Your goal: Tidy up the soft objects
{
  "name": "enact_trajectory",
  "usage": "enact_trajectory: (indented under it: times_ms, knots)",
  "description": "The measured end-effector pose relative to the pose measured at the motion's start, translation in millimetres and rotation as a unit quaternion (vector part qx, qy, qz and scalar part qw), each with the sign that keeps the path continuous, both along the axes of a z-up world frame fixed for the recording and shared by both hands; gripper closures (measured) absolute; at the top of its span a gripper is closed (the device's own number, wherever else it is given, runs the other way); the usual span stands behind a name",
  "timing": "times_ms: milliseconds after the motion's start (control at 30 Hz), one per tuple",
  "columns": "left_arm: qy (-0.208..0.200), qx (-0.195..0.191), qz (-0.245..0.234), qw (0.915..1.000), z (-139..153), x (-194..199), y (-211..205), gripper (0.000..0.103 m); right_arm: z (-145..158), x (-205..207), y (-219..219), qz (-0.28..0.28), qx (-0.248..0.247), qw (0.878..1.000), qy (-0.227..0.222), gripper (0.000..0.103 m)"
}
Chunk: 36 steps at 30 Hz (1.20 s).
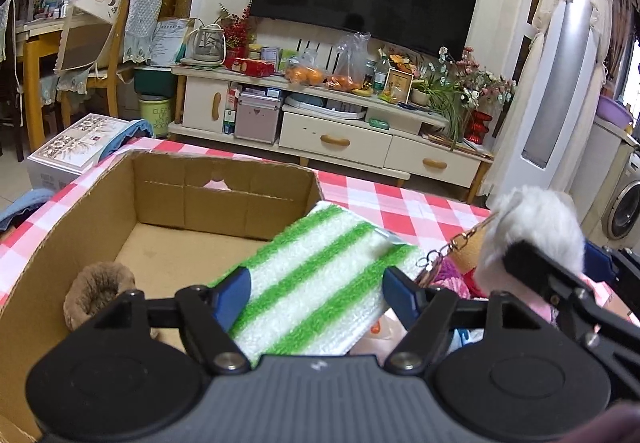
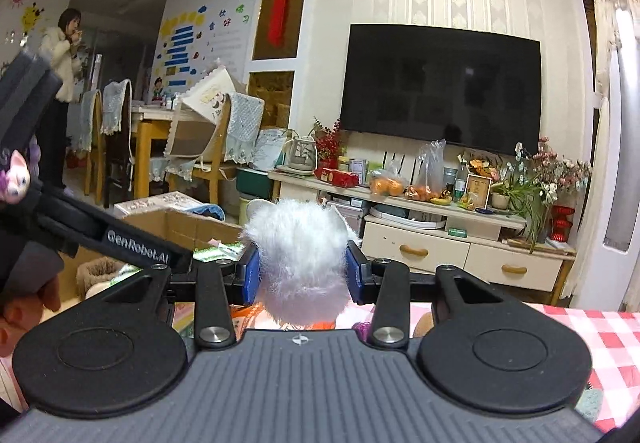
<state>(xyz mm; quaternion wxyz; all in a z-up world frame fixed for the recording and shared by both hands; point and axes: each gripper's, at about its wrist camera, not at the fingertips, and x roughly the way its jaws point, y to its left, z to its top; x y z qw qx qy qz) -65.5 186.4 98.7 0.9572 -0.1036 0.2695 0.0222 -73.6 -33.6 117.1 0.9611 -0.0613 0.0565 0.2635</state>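
Note:
My left gripper (image 1: 316, 289) is open, its blue pads on either side of a green-and-white striped cloth (image 1: 320, 275) that lies tilted over the right edge of an open cardboard box (image 1: 224, 195). A brown fuzzy ring (image 1: 98, 293) lies inside the box at the left. My right gripper (image 2: 303, 271) is shut on a white fluffy pom-pom keychain (image 2: 302, 259) and holds it above the table. The pom-pom (image 1: 532, 231) with its metal chain (image 1: 460, 243) also shows in the left wrist view, right of the cloth.
The table has a red-and-white checked cloth (image 1: 400, 207). More soft items, pink and purple (image 1: 452, 275), lie under the pom-pom. A TV stand (image 1: 336, 139) and dining chairs (image 1: 96, 55) stand beyond. A person (image 2: 60, 95) stands far left.

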Motion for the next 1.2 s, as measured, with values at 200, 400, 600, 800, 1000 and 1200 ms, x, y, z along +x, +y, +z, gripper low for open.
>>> enact_trajectory:
  times_ms: [200, 400, 600, 800, 1000, 1200]
  knots:
    - [0.006, -0.003, 0.001, 1.0, -2, 2, 0, 0.026, 3, 0, -5, -0.005, 0.041, 0.999, 0.009, 0.054]
    - [0.008, 0.006, -0.001, 1.0, -4, 3, -3, 0.025, 4, -4, 1, -0.006, 0.046, 0.999, 0.007, 0.055]
    - [0.01, 0.002, 0.0, 0.9999, -4, 1, 2, 0.024, 7, -4, 2, -0.01, 0.046, 0.999, -0.002, 0.06]
    - [0.013, -0.011, 0.001, 0.9999, -4, 0, 9, 0.023, 16, 4, 2, -0.013, 0.05, 0.999, -0.007, 0.063]
    - [0.013, -0.018, 0.004, 0.9997, -5, -4, 13, 0.023, 12, 6, 8, -0.003, 0.045, 0.999, -0.005, 0.063]
    - [0.022, -0.015, 0.042, 0.9987, -6, -7, 25, 0.026, 19, 11, 10, 0.018, 0.058, 0.998, 0.004, 0.063]
